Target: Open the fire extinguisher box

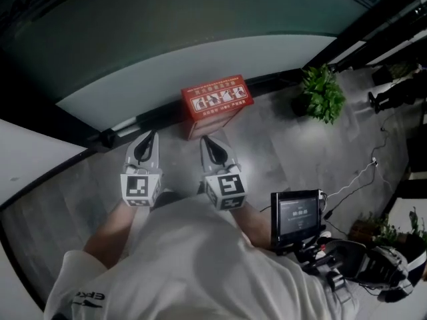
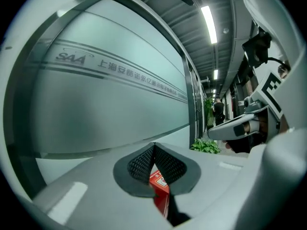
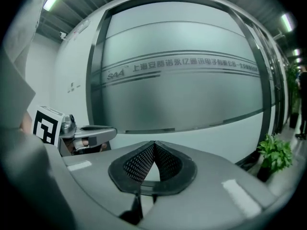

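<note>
1. Head view: red fire extinguisher box [image 1: 217,102] sits on the floor [image 1: 280,152], backed against the frosted glass wall [image 1: 187,52]. Left gripper [image 1: 149,137] & right gripper [image 1: 207,141] both point at it from nearby (right one's closer).
2. Left gripper view: jaws pinched together, empty. Box peeks thru the gap below.
3. Right gripper view: jaws clenched too, nothing btwn them. Glass wall ahead, plant [image 3: 274,153] at right.

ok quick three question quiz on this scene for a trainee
1. True or false: the left tongs grip the red fire extinguisher box.
2. In the head view, on which side of the box does the potted plant stand? A left, B right.
3. Fill in: the right tongs are ___ (open or shut).
Key: 1 false, the box lies ahead of the tongs; 2 B; 3 shut.
</note>
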A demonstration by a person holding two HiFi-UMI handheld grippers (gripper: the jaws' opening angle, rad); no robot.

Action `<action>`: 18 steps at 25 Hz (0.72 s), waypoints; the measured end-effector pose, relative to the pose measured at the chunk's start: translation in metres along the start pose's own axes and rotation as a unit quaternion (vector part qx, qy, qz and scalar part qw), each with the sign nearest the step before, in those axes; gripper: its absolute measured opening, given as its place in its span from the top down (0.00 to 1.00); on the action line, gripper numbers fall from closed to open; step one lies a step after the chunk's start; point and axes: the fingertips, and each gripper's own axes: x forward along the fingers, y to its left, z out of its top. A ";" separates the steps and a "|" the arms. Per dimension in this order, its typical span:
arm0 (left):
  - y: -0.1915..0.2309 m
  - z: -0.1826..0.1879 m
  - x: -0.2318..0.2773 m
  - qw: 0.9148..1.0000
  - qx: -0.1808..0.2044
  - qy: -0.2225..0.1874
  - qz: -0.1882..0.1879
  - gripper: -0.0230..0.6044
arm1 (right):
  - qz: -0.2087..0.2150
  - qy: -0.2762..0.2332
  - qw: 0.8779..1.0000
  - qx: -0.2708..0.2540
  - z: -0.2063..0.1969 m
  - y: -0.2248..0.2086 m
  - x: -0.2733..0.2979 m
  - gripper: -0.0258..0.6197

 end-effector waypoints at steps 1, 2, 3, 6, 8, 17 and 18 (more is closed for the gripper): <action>0.002 -0.002 0.004 1.000 0.002 0.001 -0.008 0.96 | -0.010 0.004 1.000 0.001 -0.005 -0.002 0.002 0.94; 0.004 -0.004 0.010 1.000 0.005 0.003 -0.016 0.96 | -0.018 0.007 1.000 0.002 -0.007 -0.003 0.005 0.94; 0.005 -0.006 0.015 1.000 0.008 0.006 -0.024 0.96 | -0.025 0.008 1.000 0.005 -0.008 -0.006 0.007 0.94; 0.006 -0.015 0.039 0.998 0.023 0.018 -0.047 0.96 | -0.043 0.008 0.999 0.014 -0.003 -0.017 0.018 0.94; 0.004 -0.021 0.064 0.997 0.042 0.026 -0.061 0.96 | -0.052 0.010 0.998 0.019 -0.003 -0.034 0.028 0.94; -0.013 -0.064 0.153 0.983 0.140 0.079 -0.094 0.96 | -0.073 0.027 0.995 0.059 -0.025 -0.109 0.069 0.94; -0.014 -0.066 0.162 0.981 0.147 0.083 -0.097 0.96 | -0.073 0.029 0.995 0.061 -0.027 -0.116 0.074 0.94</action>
